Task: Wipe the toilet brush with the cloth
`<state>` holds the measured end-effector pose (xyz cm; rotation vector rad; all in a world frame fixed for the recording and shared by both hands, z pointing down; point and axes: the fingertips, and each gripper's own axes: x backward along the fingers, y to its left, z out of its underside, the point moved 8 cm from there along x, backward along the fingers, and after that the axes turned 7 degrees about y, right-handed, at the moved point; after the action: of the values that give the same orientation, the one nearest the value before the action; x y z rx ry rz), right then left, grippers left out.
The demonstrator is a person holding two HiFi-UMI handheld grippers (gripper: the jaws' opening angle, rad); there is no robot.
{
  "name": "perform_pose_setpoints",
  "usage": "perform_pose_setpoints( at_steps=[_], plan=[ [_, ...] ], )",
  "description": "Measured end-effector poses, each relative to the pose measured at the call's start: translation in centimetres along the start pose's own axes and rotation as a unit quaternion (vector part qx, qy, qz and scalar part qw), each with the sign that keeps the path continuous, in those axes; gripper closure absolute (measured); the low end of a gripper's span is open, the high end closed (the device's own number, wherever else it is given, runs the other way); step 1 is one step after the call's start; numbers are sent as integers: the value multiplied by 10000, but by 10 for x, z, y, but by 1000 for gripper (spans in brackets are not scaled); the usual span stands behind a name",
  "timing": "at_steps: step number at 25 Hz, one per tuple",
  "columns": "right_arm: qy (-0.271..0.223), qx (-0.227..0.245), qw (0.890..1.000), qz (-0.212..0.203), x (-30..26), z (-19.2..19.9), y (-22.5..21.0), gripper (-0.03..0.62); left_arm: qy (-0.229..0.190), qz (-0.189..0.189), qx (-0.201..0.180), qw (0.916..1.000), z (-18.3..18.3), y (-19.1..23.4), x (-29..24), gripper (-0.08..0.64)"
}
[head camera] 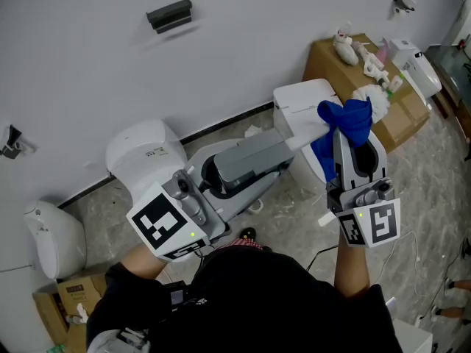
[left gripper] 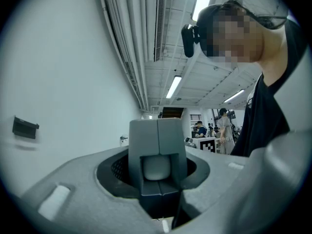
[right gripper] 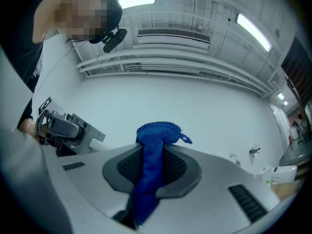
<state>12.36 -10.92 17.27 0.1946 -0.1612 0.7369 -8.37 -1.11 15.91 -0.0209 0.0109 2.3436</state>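
Head view: left tongs [head camera: 285, 148] grip toilet brush [head camera: 377, 103], right tongs [head camera: 350, 144] cloth [head camera: 353, 116].

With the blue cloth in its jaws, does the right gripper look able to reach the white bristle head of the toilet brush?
Probably yes. The blue cloth in the right gripper lies against the toilet brush beside its bristle head; nothing stands between.
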Motion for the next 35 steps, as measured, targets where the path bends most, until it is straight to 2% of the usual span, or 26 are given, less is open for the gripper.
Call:
perform_pose_setpoints(
  at_steps=[21, 25, 35],
  plan=[
    [171, 69, 9987, 485, 19, 7, -12, 525, 59, 199, 69, 9998, 8, -10, 6, 388],
    [228, 75, 9982, 557, 16, 9, -14, 525, -17, 253, 1, 9997, 9, -4, 7, 388],
    [323, 153, 9964, 771, 5, 16, -18, 525, -57, 376, 129, 9992, 12, 15, 10, 388]
  ],
)
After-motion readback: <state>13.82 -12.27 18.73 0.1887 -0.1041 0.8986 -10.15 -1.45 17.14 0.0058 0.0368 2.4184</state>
